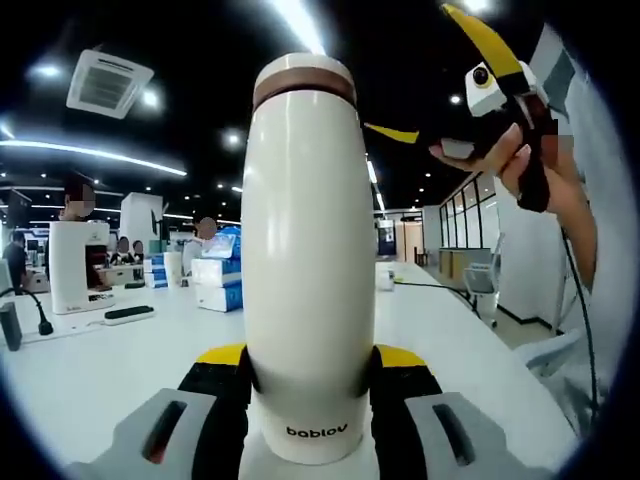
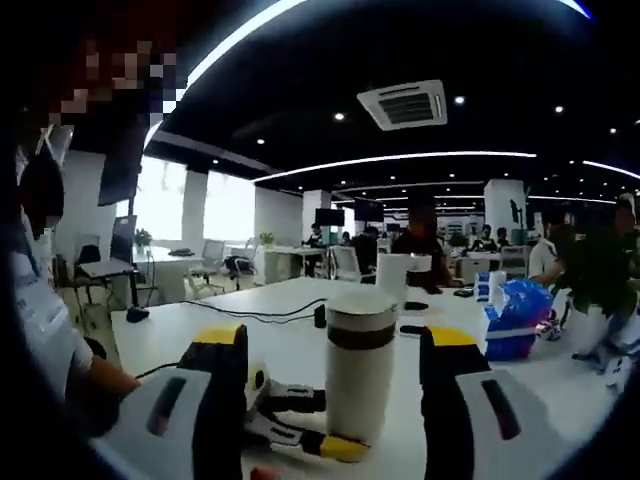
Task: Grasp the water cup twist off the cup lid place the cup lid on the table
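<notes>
Cream cylindrical water cup (image 1: 305,270), brown-banded lid (image 1: 303,82) on: we clamp it in left fingers (image 1: 310,385); right fingers (image 2: 335,385) open, lid at twelve o'clock, untwisted.

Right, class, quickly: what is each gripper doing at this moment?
Left gripper: shut on the water cup, near its base.
Right gripper: open, jaws either side of the cup lid, not touching it.

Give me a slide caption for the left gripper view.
Left gripper clamps the cream water cup, lid still on, right gripper hovering open beside it.
</notes>
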